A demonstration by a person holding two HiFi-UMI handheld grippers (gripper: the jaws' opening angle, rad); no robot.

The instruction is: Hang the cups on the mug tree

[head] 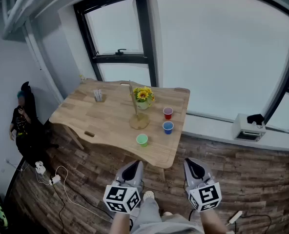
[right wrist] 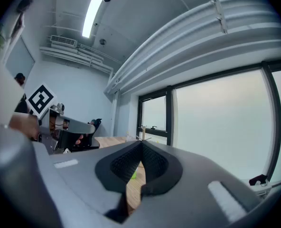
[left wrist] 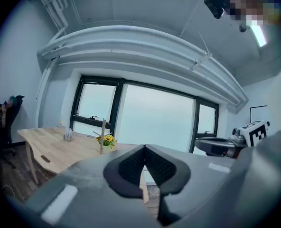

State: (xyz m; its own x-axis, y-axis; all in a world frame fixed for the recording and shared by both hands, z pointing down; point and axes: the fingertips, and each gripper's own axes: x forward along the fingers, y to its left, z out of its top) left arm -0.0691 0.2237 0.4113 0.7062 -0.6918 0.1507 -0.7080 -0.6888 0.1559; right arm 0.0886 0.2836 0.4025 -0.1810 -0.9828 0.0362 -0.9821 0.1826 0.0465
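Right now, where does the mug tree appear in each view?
Head view: the mug tree stands near centre, left of the sunflowers.
Left gripper view: the mug tree is left of centre.
Right gripper view: the mug tree shows at centre, top only.
Shared landmark: the window handle.

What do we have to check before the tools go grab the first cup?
1. Cups ready on the table: red cup, blue cup and green cup stand open side up. Ok.
2. Mug tree free: upright, no cup on it. Ok.
3. Left tool empty: ok, nothing between its jaws.
4. Right tool empty: ok.
5. Jaws open for grabbing: not ok, both tools are shut.
6. Tools near the cups: not ok, both hang short of the table's near edge.
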